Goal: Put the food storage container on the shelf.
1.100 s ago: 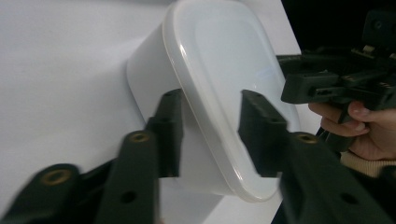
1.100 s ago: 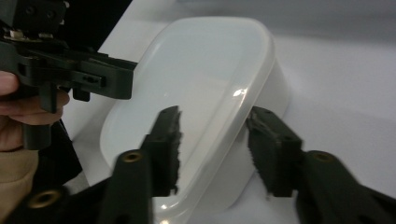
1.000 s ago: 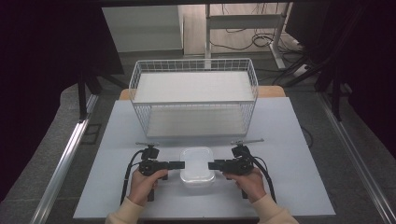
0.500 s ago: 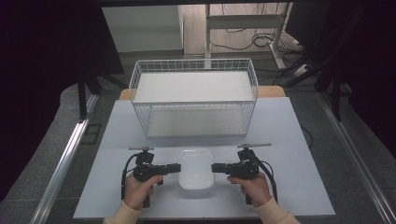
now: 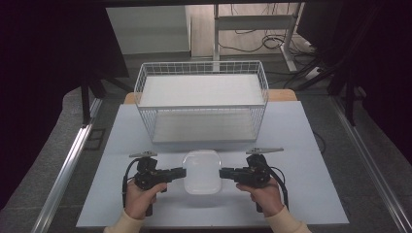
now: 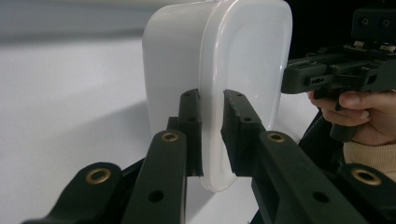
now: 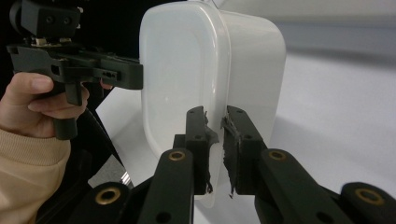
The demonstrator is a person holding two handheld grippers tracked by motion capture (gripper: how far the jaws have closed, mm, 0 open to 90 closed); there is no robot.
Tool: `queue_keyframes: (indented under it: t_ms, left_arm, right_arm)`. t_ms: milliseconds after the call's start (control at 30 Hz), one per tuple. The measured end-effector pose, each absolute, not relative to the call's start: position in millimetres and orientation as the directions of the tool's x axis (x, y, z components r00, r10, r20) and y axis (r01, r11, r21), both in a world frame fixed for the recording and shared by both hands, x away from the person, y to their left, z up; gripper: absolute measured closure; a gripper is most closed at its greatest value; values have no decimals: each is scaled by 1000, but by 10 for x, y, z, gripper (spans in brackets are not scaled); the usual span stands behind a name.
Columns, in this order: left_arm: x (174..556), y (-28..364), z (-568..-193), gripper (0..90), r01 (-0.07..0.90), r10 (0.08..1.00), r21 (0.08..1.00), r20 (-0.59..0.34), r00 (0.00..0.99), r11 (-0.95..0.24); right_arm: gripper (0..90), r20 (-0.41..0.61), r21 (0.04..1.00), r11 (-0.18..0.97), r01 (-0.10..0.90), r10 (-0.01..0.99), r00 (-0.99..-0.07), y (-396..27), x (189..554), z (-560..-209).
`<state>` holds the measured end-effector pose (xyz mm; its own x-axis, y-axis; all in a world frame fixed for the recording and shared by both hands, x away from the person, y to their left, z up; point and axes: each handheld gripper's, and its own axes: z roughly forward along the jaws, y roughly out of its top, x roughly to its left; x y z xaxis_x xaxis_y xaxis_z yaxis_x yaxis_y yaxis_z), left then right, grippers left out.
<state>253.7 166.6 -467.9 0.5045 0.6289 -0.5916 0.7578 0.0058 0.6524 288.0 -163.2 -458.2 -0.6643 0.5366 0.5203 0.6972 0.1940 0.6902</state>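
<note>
Both tongs (image 5: 183,172) (image 5: 222,173) clamped on tub (image 5: 201,171) rim, clear of bench (image 5: 311,160); thin-edge grip; uneven pull, could slip.

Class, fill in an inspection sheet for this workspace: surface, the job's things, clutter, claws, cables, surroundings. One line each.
Surface: pale table, bare around the work.
Job's things: white lidded plastic container, gripped at its rim from both sides; white wire basket behind it, nothing seen inside.
Clutter: nothing seen.
Claws: left claw shut on the container's left rim; right claw shut on its right rim.
Cables: black cable loops from each claw; more cables on the floor beyond.
Surroundings: dark room, metal rail beside the table, desk legs behind.
</note>
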Motion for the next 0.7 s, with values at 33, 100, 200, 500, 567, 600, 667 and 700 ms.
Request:
queue_keyframes:
  t_ms: [33,100,200,500,567,600,667,700]
  left_arm:
    - [2524,1668,-4652,789,752,631,659,-585,510,4]
    - [2499,1673,-4594,789,737,635,675,-571,520,3]
    - [2478,1675,-4540,789,722,636,692,-559,532,4]
    - [2509,1687,-4349,790,674,657,738,-500,564,-17]
    - [2530,1673,-4283,790,662,663,749,-484,571,-24]
    - [2530,1673,-4283,790,662,663,749,-484,571,-24]
    - [2574,1644,-4172,790,643,668,765,-462,583,-32]
    - [2592,1631,-4130,791,638,669,769,-456,587,-35]
  right_arm:
    - [802,513,695,197,692,537,-669,-1628,2867,-4558]
    - [802,505,704,198,682,535,-677,-1621,2850,-4524]
    - [803,490,720,203,664,529,-693,-1619,2832,-4471]
    - [802,440,764,208,611,525,-729,-1584,2851,-4326]
    - [802,435,769,207,605,524,-732,-1589,2880,-4278]
    - [802,435,769,207,605,524,-732,-1589,2880,-4278]
    - [802,423,782,203,590,522,-741,-1610,2920,-4195]
    - [802,418,786,200,584,524,-742,-1619,2929,-4162]
